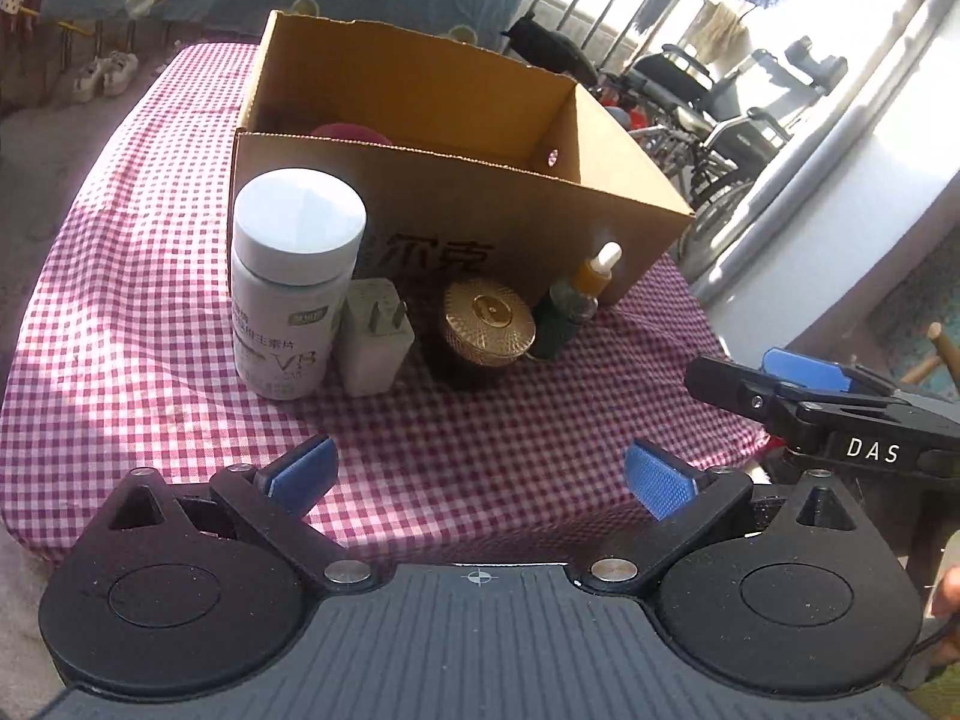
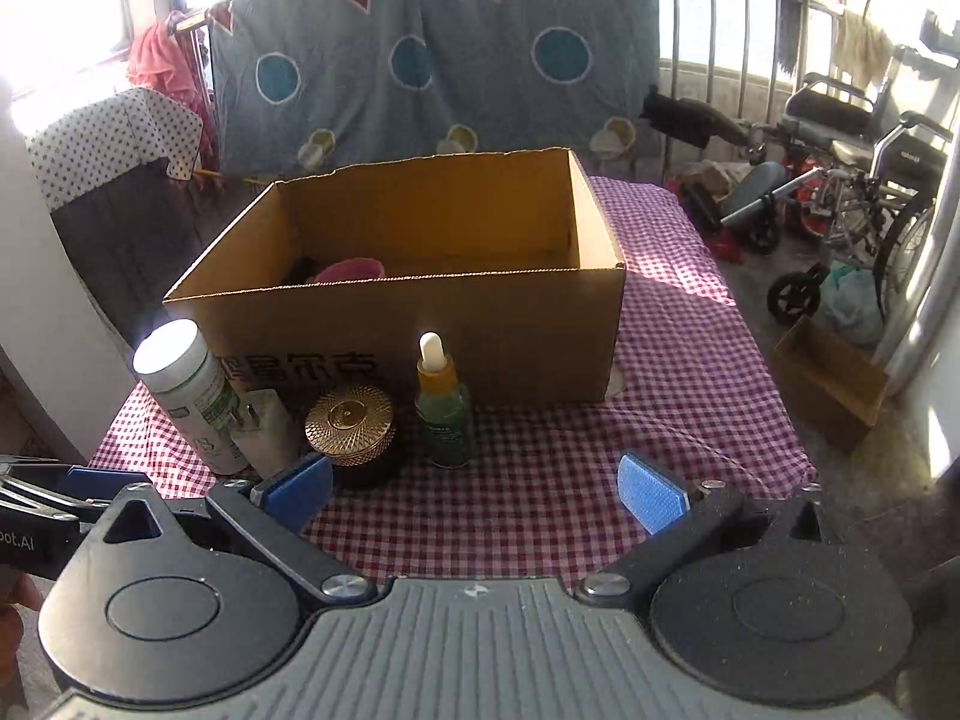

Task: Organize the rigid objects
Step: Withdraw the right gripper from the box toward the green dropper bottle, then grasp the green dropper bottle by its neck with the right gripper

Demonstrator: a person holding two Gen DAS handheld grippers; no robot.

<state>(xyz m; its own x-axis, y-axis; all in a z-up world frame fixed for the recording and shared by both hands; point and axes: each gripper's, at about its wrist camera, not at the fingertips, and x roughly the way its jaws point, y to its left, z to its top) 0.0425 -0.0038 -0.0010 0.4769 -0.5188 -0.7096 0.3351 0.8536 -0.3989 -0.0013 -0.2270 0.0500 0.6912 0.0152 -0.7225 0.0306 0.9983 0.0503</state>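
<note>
A gingham-covered desk (image 2: pixel 660 420) stands in a sunlit room with a hung quilt (image 2: pixel 432 60) and wheelchair (image 2: pixel 858 180) at 2 o'clock. One box (image 2: pixel 420 312) sits centre; along its front, left to right: one bottle (image 2: pixel 186 396), one plug (image 2: pixel 267 432), one gold-lidded jar (image 2: pixel 351 426), one dropper (image 2: pixel 441 408). Left gripper (image 1: pixel 480 474) and right gripper (image 2: pixel 474 492): jaws spread, empty

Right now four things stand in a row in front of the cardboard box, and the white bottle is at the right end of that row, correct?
Not quite: the white bottle stands at the left end, and the dropper bottle is at the right end. The right wrist view shows it. Four things do stand in front of the cardboard box.
</note>
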